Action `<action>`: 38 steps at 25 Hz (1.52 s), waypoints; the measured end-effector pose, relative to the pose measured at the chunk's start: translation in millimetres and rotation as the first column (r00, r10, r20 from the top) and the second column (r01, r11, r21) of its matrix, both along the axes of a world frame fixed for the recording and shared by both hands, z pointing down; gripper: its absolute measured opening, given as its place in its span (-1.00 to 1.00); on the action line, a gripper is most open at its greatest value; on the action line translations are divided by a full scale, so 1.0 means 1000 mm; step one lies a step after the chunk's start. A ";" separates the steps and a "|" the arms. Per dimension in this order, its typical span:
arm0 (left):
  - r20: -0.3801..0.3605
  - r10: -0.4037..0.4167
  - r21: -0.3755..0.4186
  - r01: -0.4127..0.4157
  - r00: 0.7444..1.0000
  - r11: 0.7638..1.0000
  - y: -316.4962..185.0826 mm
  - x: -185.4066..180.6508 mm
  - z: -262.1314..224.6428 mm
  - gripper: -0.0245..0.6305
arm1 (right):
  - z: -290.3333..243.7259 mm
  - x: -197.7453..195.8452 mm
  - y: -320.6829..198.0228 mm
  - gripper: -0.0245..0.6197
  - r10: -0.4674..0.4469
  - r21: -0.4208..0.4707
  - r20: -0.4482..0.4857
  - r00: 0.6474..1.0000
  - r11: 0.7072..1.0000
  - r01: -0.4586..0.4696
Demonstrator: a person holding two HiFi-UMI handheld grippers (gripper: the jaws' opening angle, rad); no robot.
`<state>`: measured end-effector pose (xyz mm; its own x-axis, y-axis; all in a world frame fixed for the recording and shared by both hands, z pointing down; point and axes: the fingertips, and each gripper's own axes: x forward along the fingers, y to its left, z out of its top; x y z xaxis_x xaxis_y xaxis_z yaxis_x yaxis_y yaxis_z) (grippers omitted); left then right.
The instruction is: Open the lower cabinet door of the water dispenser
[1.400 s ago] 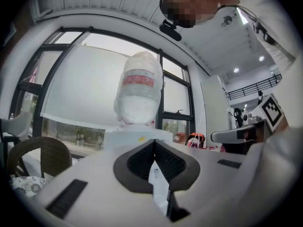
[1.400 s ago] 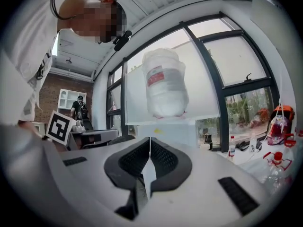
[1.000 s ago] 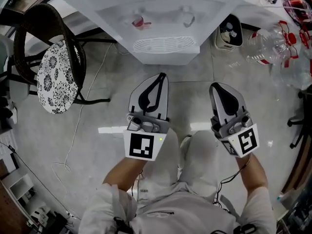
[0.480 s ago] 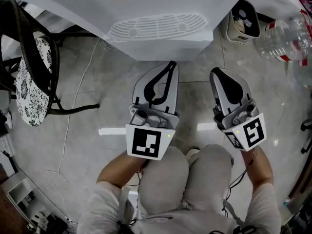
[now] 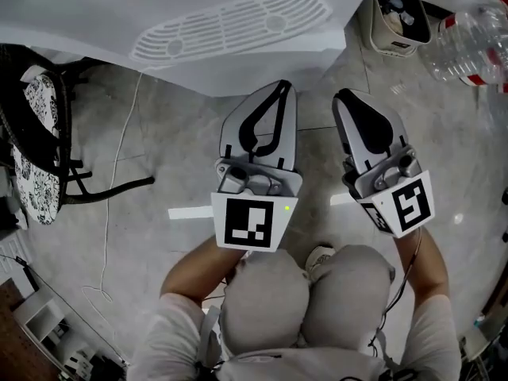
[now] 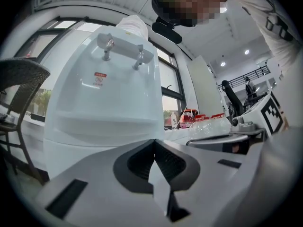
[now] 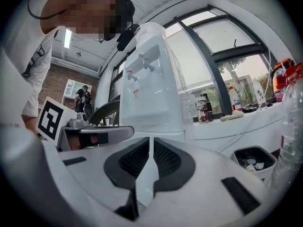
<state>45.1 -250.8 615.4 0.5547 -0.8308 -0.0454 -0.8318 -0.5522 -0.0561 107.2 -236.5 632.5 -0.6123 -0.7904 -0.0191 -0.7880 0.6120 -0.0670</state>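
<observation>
The white water dispenser (image 5: 95, 6) fills the top of the head view, its drip grille (image 5: 230, 24) seen from above. Just in front of it, my left gripper (image 5: 280, 84) and right gripper (image 5: 341, 95) point at its base side by side, both shut and empty. In the left gripper view the dispenser (image 6: 104, 93) towers ahead with its two taps (image 6: 123, 48), and my left gripper (image 6: 154, 142) covers most of the lower body. The right gripper view has the dispenser (image 7: 151, 93) ahead to the left of my right gripper (image 7: 150, 138). The lower cabinet door is hidden in every view.
A dark chair with a patterned cushion (image 5: 36, 157) stands left of the dispenser. A small bin (image 5: 397, 10) and a clear water bottle (image 5: 476, 38) sit to its right. A thin cable (image 5: 111, 213) runs across the tiled floor. The person's knees (image 5: 309, 292) are bent below the grippers.
Both grippers have sunk together as the person crouched, staying shut. The dispenser now looms larger and nearer the grippers' tips; the chair has slid toward the left edge.
</observation>
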 end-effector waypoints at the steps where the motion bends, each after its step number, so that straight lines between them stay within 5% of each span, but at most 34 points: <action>1: -0.003 0.001 -0.004 -0.001 1.000 1.000 -0.002 0.003 0.004 -0.91 | 0.003 0.000 -0.002 -0.87 0.008 0.001 0.004 1.000 1.000 -0.008; 7: 0.013 0.039 -0.013 -0.039 0.999 0.999 -0.005 0.020 0.021 -0.91 | 0.012 0.008 -0.014 -0.85 0.027 0.020 0.015 1.000 0.999 -0.027; 10: 0.005 0.048 -0.006 -0.048 0.999 0.999 -0.006 0.024 0.020 -0.91 | 0.012 0.012 -0.018 -0.56 -0.010 0.032 0.020 1.000 0.999 0.009; 21: 0.008 0.077 0.021 -0.077 0.997 0.997 -0.005 0.023 0.020 -0.91 | 0.022 0.019 -0.056 -0.16 -0.100 0.060 0.012 0.995 0.993 0.099; 31: -0.007 0.107 0.020 -0.107 0.994 0.994 -0.004 0.019 0.023 -0.91 | 0.030 0.001 -0.074 -0.09 -0.178 0.072 -0.028 0.984 0.981 0.180; 38: -0.006 0.118 0.026 -0.117 0.993 0.993 -0.006 0.027 0.022 -0.91 | 0.030 -0.003 -0.079 -0.09 -0.156 0.066 0.014 0.988 0.986 0.155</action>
<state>72.0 -256.5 637.2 0.6480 -0.7584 -0.0708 -0.7617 -0.6447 -0.0655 104.1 -315.9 662.5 -0.7265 -0.6825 -0.0801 -0.6820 0.7304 -0.0371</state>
